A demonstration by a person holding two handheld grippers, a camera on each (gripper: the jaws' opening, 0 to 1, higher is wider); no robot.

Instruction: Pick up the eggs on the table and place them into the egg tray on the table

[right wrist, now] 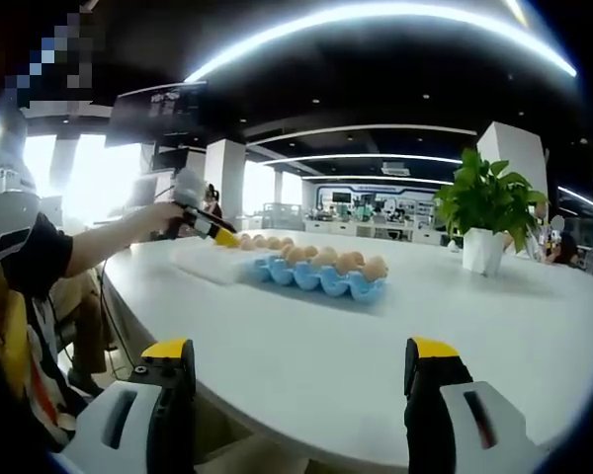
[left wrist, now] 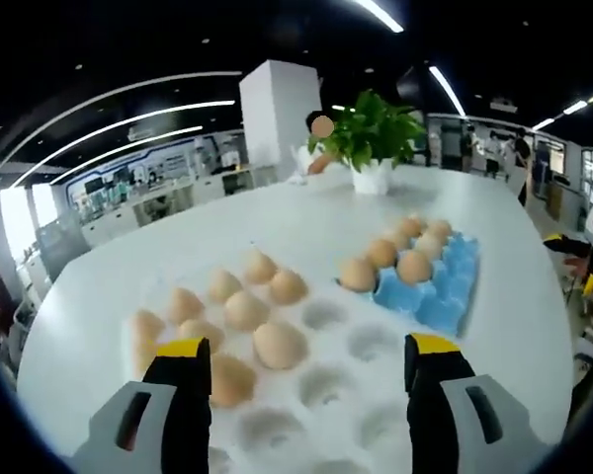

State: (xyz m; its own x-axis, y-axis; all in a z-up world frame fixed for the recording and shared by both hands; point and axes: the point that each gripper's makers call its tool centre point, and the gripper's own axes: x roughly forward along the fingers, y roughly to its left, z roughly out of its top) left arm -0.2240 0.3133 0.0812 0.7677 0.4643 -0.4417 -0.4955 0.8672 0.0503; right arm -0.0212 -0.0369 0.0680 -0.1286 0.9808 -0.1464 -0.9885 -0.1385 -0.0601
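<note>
Yellow-tipped jaws of the left gripper (left wrist: 309, 367) stand wide apart with nothing between them, hovering over the near end of a white moulded egg tray (left wrist: 321, 390) on the white table (left wrist: 217, 232). In the left gripper view, the tray's near and right-hand cups are bare, while its left half carries brown eggs (left wrist: 279, 345): about nine show, one partly behind the left jaw. Just past the white tray's far right corner lies a blue egg tray (left wrist: 443, 291), touching or nearly touching it. Six or so brown eggs in blue tray (left wrist: 413, 266) sit along its left side, and its right-hand cups are bare. Farther on, near the table's far edge, a leafy green plant (left wrist: 373, 128) stands in a white pot (left wrist: 372, 177), with a seated person behind it.

In the right gripper view, the right gripper (right wrist: 302, 367) hangs just off the near edge of the table, jaws wide apart and holding nothing. Well beyond it, mid-table, the blue tray (right wrist: 321, 280) shows its row of eggs, the white tray (right wrist: 210, 262) just beside it to the left. A person's outstretched hand (right wrist: 159, 215) holds the left gripper (right wrist: 225, 238) above the white tray. The potted plant (right wrist: 487, 201) stands toward the far right edge.
</note>
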